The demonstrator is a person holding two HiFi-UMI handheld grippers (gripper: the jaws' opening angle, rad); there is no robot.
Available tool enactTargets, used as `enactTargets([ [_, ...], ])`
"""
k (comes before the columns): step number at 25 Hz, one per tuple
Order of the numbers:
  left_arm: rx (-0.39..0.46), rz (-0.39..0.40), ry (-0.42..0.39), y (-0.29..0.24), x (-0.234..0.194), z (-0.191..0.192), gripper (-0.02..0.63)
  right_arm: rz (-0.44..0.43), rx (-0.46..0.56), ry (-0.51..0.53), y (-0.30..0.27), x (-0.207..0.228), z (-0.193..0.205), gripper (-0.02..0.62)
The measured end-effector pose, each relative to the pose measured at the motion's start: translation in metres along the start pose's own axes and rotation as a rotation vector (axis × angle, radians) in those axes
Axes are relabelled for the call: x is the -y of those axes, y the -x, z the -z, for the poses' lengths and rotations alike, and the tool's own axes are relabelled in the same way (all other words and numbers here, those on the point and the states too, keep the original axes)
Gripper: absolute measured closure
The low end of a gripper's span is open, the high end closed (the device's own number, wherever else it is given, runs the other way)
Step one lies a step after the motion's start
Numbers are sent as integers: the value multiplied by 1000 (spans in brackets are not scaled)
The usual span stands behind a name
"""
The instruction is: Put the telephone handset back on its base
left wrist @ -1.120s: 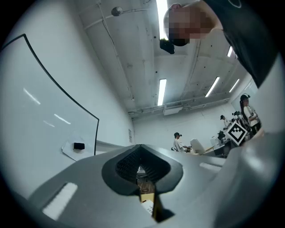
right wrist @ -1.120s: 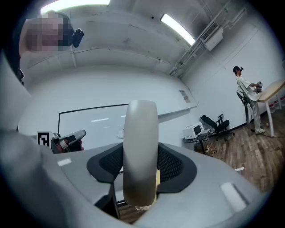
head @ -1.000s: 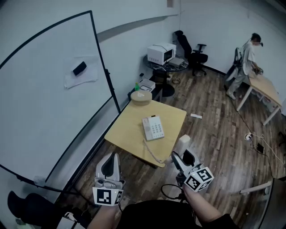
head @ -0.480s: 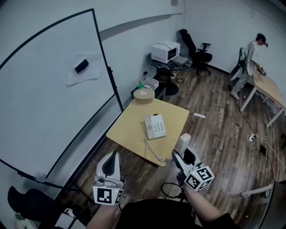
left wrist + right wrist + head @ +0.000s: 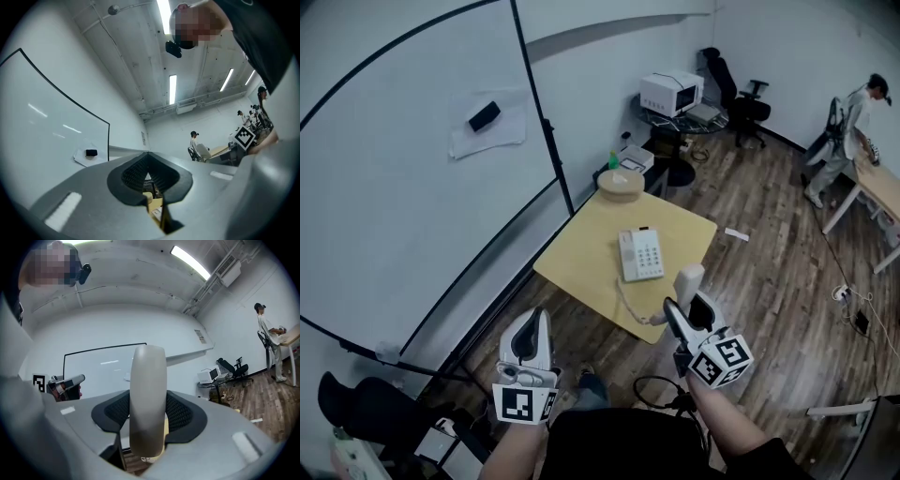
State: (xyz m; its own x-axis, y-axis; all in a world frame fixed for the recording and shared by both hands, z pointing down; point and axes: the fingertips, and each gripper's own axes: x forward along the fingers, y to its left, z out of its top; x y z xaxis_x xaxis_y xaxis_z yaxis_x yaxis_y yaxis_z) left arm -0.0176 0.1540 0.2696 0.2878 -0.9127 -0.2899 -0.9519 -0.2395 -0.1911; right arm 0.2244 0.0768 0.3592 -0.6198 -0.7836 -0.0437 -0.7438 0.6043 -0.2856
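Right gripper (image 5: 688, 311) lower centre clamping beige telephone handset (image 5: 688, 280) upright (coiled cord (image 5: 626, 300) attached), telephone base (image 5: 641, 254) mid-frame on yellow table (image 5: 581, 267), left gripper (image 5: 532, 326) lower left closed, empty.

We look steeply down on the yellow table (image 5: 581, 267). On our side of that table, the left gripper view tilts up at the ceiling (image 5: 140, 56); the right gripper view faces level, the handset (image 5: 147, 394) close against its lens. All three share the whiteboard (image 5: 394, 216) left of the table.
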Motion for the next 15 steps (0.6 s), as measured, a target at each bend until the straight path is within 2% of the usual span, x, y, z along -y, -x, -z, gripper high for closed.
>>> enactTargets([
  [7,7,-9,24,-41,-38,33,606,24,-19,30,-60,10,1,367],
  [15,35,33,59,-124,-105,74,606,89,-58,62,-143,25,10,367],
])
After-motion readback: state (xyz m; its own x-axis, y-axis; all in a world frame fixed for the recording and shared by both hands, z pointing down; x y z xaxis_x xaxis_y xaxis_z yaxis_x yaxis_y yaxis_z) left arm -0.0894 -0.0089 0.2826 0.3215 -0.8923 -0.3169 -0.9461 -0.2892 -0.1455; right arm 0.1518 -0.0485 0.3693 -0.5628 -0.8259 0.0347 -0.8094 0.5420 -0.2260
